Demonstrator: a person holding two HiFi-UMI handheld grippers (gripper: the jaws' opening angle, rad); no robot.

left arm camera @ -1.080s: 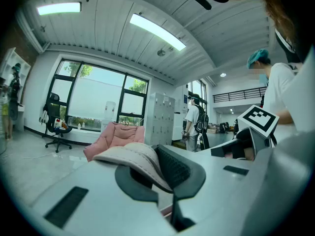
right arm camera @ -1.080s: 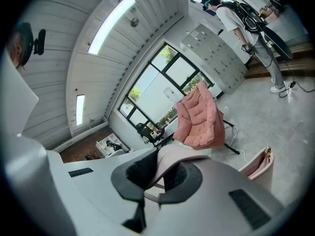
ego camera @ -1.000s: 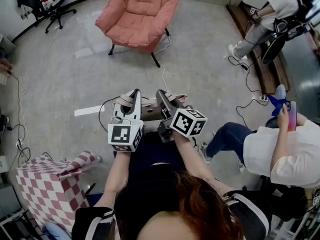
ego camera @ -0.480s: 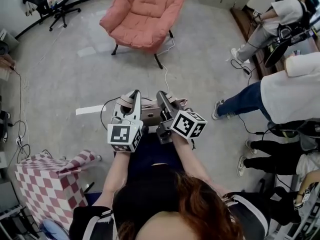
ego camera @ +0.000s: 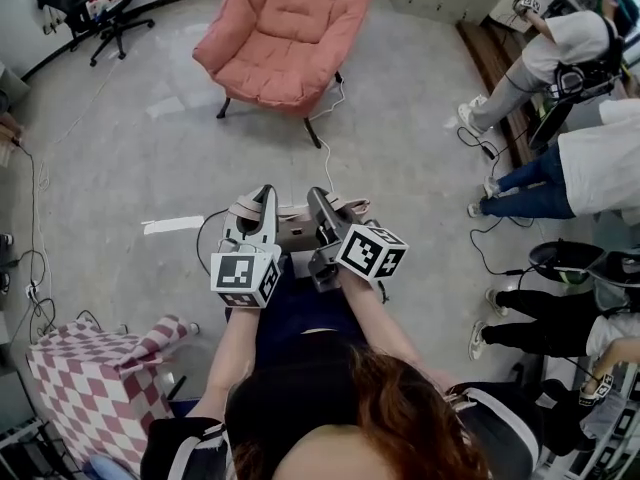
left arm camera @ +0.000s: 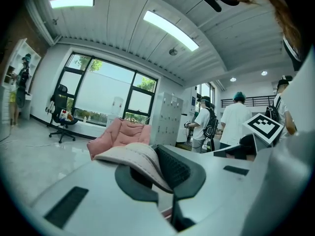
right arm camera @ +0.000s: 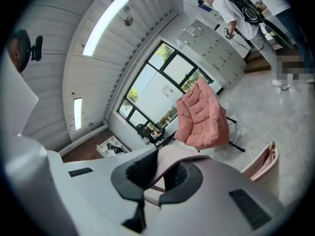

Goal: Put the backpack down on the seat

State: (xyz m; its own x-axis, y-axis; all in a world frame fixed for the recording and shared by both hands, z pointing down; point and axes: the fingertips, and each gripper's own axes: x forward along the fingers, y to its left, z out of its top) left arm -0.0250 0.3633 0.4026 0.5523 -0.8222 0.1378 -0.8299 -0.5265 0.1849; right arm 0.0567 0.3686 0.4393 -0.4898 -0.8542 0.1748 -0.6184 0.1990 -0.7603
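Observation:
The pale pink backpack point(ego camera: 296, 230) hangs in front of me by its straps. My left gripper point(ego camera: 258, 200) is shut on a padded strap point(left arm camera: 134, 156), and my right gripper point(ego camera: 320, 204) is shut on the other strap point(right arm camera: 173, 157). Part of the bag's body point(right arm camera: 264, 168) shows below the right gripper. The seat, a pink cushioned chair point(ego camera: 290, 28), stands a few steps ahead on the grey floor; it also shows beyond the jaws as the pink chair point(left arm camera: 118, 134) and the pink chair point(right arm camera: 201, 116). Both grippers are well short of it.
A white cable point(ego camera: 327, 138) runs from the chair's legs toward me. A strip of white tape point(ego camera: 172, 224) lies on the floor at left. A red-checked box point(ego camera: 85, 368) stands near left. People point(ego camera: 560, 168) stand at right; an office chair point(ego camera: 100, 8) is far left.
Both grippers keep their hold on the straps and have barely shifted. The people at the right have moved: the seated one is gone from view and another has walked further right.

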